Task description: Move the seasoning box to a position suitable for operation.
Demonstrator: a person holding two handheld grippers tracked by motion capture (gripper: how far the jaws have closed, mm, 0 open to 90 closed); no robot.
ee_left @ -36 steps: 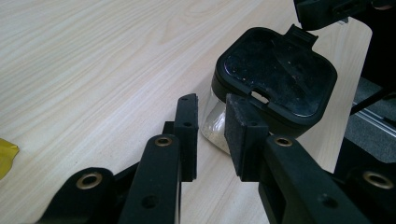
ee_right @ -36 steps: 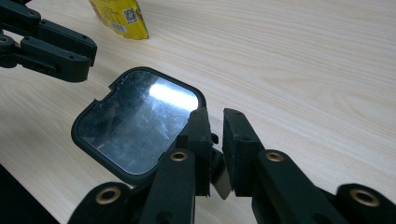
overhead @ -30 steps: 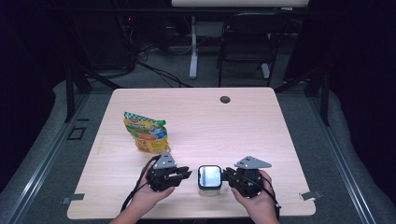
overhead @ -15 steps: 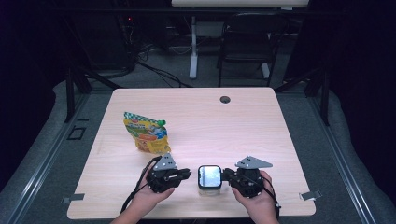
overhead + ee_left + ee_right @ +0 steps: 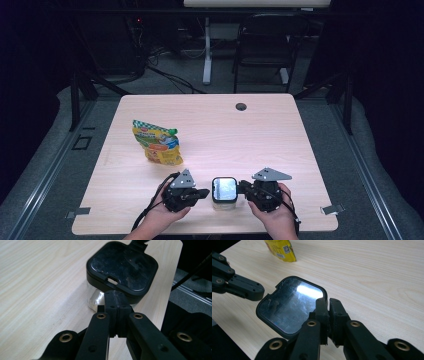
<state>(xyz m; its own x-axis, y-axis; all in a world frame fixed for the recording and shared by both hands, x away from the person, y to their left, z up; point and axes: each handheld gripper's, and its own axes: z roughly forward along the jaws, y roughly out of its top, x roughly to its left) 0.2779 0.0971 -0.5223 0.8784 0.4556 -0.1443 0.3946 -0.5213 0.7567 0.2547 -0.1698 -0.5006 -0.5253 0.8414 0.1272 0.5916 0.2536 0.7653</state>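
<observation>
A clear container with a black square lid (image 5: 224, 188) stands near the table's front edge, between both grippers. My left gripper (image 5: 205, 192) points at its left side. Its jaws have just been closing and now meet with nothing between them, tips (image 5: 117, 297) just short of the lid (image 5: 122, 267). My right gripper (image 5: 241, 188) points at the lid's right side. It is shut too, with its tips (image 5: 327, 302) at the corner of the glossy lid (image 5: 289, 305) and nothing held. The left gripper (image 5: 249, 291) shows at the lid's far side.
A yellow snack pouch (image 5: 157, 143) stands on the left half of the wooden table (image 5: 280, 135), and its base (image 5: 280, 250) shows beyond the lid. A round cable hole (image 5: 241, 106) sits at the back edge. A chair (image 5: 265, 45) and cables lie beyond the table.
The left gripper's jaws have drawn together. Both hands and the container stay where they were.
</observation>
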